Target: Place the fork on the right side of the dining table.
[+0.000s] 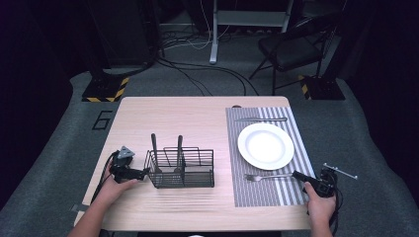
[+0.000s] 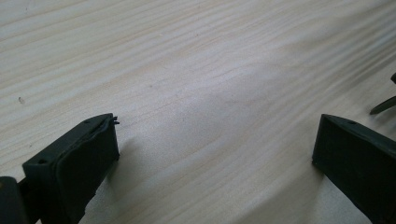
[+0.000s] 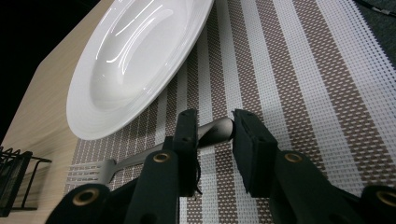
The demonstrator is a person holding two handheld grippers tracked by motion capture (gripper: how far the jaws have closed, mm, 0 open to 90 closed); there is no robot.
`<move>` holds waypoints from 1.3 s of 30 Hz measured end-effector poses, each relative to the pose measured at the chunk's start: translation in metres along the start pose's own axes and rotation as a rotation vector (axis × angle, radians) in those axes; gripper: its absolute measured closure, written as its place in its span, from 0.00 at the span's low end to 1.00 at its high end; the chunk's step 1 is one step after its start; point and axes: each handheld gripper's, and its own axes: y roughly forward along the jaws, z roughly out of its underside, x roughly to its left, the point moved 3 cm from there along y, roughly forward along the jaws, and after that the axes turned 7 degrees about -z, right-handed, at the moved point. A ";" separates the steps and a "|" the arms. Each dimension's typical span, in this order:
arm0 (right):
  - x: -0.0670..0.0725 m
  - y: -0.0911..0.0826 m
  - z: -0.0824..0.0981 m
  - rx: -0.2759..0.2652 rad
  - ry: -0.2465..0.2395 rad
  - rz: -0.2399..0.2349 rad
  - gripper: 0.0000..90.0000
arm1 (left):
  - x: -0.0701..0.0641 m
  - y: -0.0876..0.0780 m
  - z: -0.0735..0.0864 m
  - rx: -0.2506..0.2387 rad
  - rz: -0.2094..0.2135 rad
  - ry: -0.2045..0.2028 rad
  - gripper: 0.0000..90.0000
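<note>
- Fork [image 1: 269, 176] is lying on striped placemat [image 1: 291, 190], at plate's [image 1: 266, 146] 6 o'clock.
- Right gripper [image 3: 214, 131] is closing around fork handle.
- Left gripper [image 2: 215, 144] is gaping wide, empty.

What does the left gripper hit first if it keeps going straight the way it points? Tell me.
Probably the black wire caddy. In the high view the left gripper points right, at the caddy's near end wall. Its own view shows open jaws over bare table, so whether they already touch the wire is unclear.
</note>
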 end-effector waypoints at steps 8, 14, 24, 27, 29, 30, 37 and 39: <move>-0.001 0.001 0.001 0.013 -0.005 0.029 0.78 | 0.000 0.000 0.000 0.000 0.000 -0.003 0.00; -0.001 0.000 0.001 0.014 0.002 0.043 0.75 | 0.000 0.000 0.000 0.000 0.000 0.000 0.00; 0.002 -0.002 -0.001 -0.014 -0.026 0.055 0.74 | 0.000 0.000 0.000 -0.002 0.001 -0.003 0.00; 0.005 -0.003 -0.002 -0.027 -0.060 0.055 0.72 | 0.000 0.000 0.000 -0.001 0.001 -0.002 0.00; 0.007 -0.003 -0.002 -0.037 -0.067 0.055 0.71 | 0.000 0.000 0.000 -0.002 0.001 -0.002 0.00; 0.008 -0.003 -0.002 -0.043 -0.086 0.053 0.71 | 0.000 0.000 0.000 0.000 0.000 0.001 0.00; 0.034 -0.006 -0.004 -0.085 -0.199 0.045 0.68 | 0.000 0.000 0.000 -0.002 0.001 -0.002 0.00; 0.040 -0.005 -0.004 -0.079 -0.220 0.030 0.68 | 0.000 0.000 0.000 -0.002 0.000 -0.002 0.00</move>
